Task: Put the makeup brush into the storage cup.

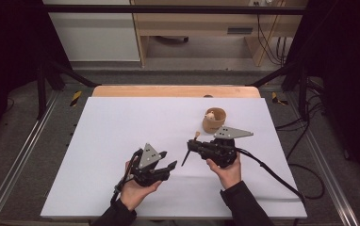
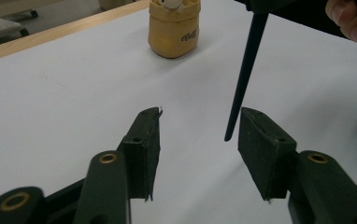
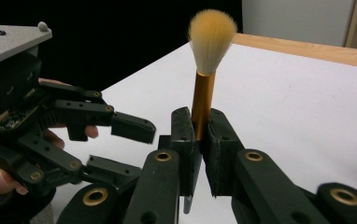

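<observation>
Gold-ferruled brush [image 3: 203,88] clamped upright between right gripper [image 3: 200,133] fingers; left gripper [image 2: 197,140] fingers wide apart.

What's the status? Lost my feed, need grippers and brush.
Right gripper shut on makeup brush, bristles up. Left gripper open, beside the brush's dark tip. Tan holder behind, path clear.

lab: black frame rig [image 1: 168,9], trailing cables [image 1: 267,37], bare white tabletop [image 1: 121,132].
</observation>
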